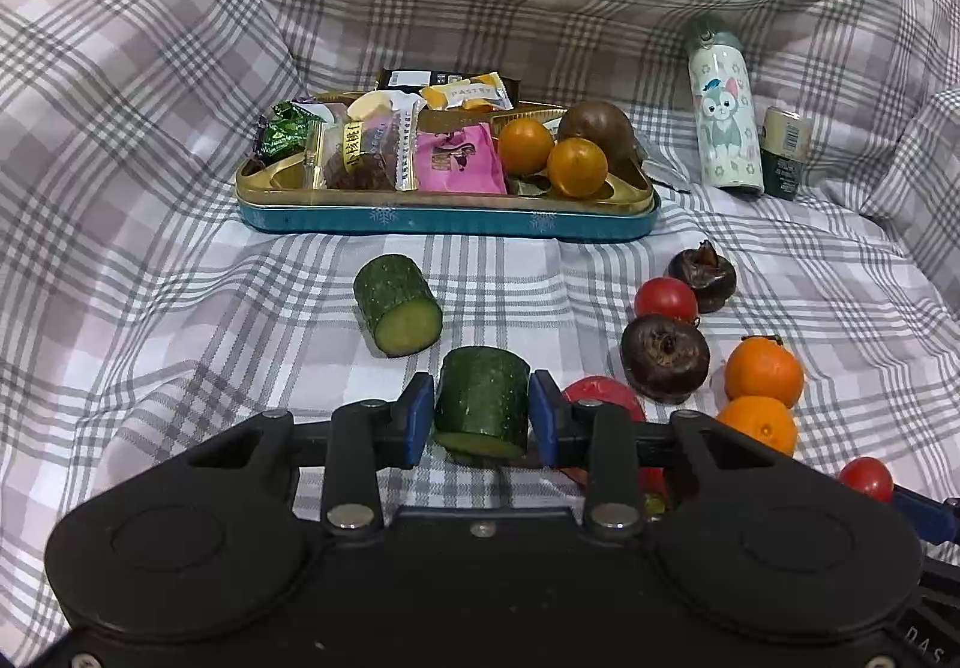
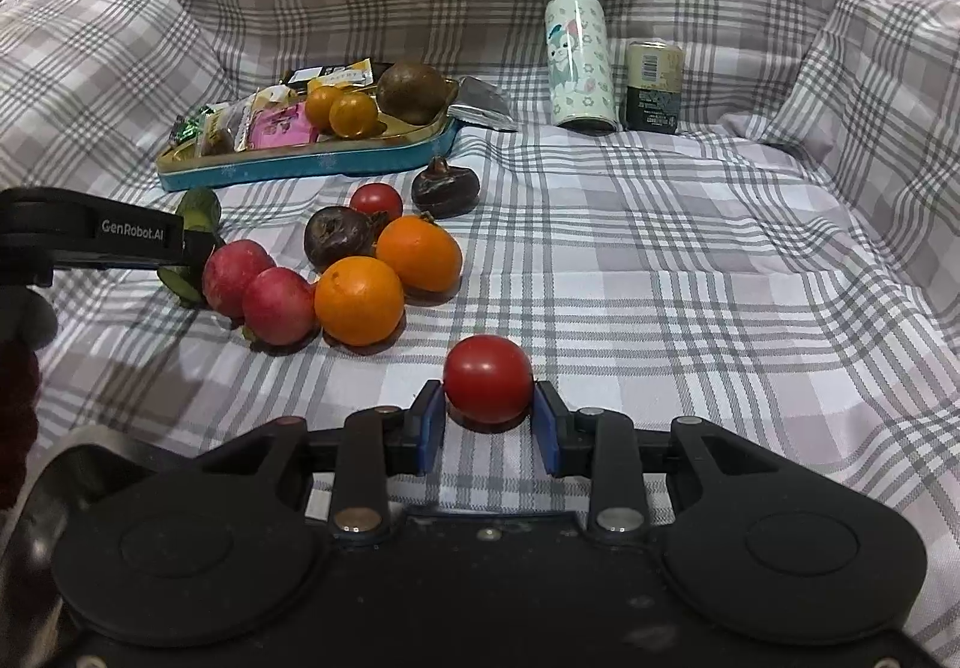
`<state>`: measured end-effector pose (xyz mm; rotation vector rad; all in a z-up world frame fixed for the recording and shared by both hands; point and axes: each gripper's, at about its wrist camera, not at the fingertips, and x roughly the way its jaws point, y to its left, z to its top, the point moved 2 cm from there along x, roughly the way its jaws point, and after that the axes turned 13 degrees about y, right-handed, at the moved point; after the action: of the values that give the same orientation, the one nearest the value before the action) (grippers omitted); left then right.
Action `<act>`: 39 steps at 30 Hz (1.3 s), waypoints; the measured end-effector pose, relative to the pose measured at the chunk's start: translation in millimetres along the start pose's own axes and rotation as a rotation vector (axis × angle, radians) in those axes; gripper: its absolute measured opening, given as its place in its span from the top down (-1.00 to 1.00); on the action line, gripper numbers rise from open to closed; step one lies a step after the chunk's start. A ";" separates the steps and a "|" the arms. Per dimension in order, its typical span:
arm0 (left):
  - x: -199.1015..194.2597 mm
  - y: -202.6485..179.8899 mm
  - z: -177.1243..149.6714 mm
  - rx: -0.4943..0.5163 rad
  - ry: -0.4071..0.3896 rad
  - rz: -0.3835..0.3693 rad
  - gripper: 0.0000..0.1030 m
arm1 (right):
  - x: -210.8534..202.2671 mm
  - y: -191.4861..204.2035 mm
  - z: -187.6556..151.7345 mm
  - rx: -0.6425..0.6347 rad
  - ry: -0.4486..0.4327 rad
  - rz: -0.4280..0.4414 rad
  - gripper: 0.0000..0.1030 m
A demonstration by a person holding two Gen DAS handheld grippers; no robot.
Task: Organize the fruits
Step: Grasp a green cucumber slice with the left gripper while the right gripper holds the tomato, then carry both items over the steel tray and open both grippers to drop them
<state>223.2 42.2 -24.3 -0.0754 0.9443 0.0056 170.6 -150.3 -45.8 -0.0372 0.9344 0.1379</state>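
In the left wrist view my left gripper (image 1: 482, 393) is shut on a short green cucumber piece (image 1: 480, 410), low over the checked cloth. A second cucumber piece (image 1: 397, 305) lies just beyond it. In the right wrist view my right gripper (image 2: 488, 393) is shut on a red tomato (image 2: 488, 375) that rests on the cloth. Left of it lie two oranges (image 2: 359, 299), two reddish fruits (image 2: 279, 305), two dark water chestnuts (image 2: 336, 242) and another tomato (image 2: 376, 201). The teal tray (image 1: 444, 221) holds snack packets, two small oranges (image 1: 526, 146) and a brown fruit (image 1: 597, 128).
A cartoon-printed bottle (image 1: 723, 122) and a small can (image 1: 787, 152) stand right of the tray. The cloth rises in folds at the back and both sides. The left gripper's black arm (image 2: 132, 233) reaches in from the left in the right wrist view.
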 end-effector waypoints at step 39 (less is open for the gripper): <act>-79.7 -1.1 -46.7 -0.027 -0.066 -0.110 0.13 | -38.8 -3.5 -7.2 0.002 -0.111 0.034 0.36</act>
<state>138.8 40.2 13.0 -0.1511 0.8732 -0.0810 142.6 -158.4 -19.0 -0.0116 0.8242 0.1690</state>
